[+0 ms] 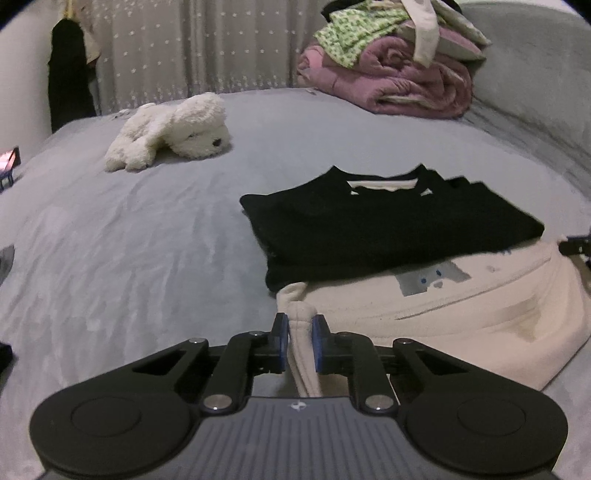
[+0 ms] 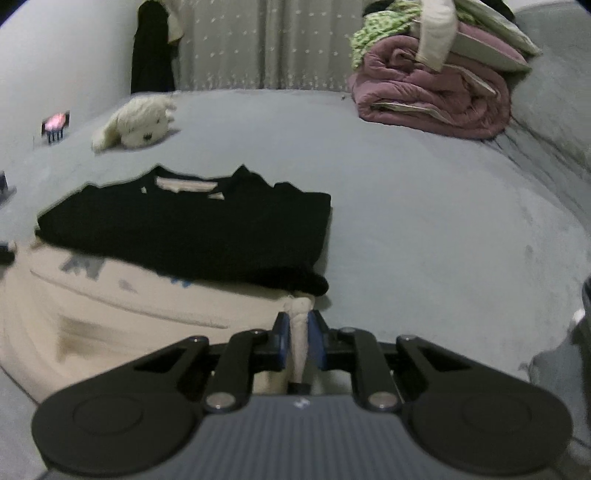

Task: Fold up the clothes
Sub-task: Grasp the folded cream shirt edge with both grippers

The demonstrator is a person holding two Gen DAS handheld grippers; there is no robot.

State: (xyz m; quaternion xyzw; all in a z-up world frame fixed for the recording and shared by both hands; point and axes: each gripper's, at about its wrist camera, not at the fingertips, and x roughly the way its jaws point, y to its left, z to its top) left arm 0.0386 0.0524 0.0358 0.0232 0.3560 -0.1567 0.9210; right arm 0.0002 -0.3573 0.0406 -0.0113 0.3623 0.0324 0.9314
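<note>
Surface: a wide bed under a grey sheet, with a pale star-patterned curtain behind its far edge.
Landmark: a folded black top lying flat on the sheet, neckline facing the curtain; every place below is given from it.
Cream garment: the cream garment lies directly in front of the black top, its far edge tucked under the top's near hem, a grey and blue print showing just below that hem.
Left gripper: the left gripper sits at the cream garment's near left corner, in front of the black top's left end, pointing down at a slant towards the bed.
Left jaws: closed on a raised fold of the cream fabric, which stands up between the blue pads.
Right gripper: the right gripper sits at the cream garment's near right corner, in front of the black top's right end, at a similar downward slant.
Right jaws: pinched onto a narrow upright ridge of the cream fabric.
Plush toy: a white plush dog lies on its side beyond the black top, to its left.
Bedding pile: a rolled pink quilt with a green patterned cloth on top, beyond the black top, to its right.
Dark clothing: a dark garment hangs by the wall, far left of the black top.
</note>
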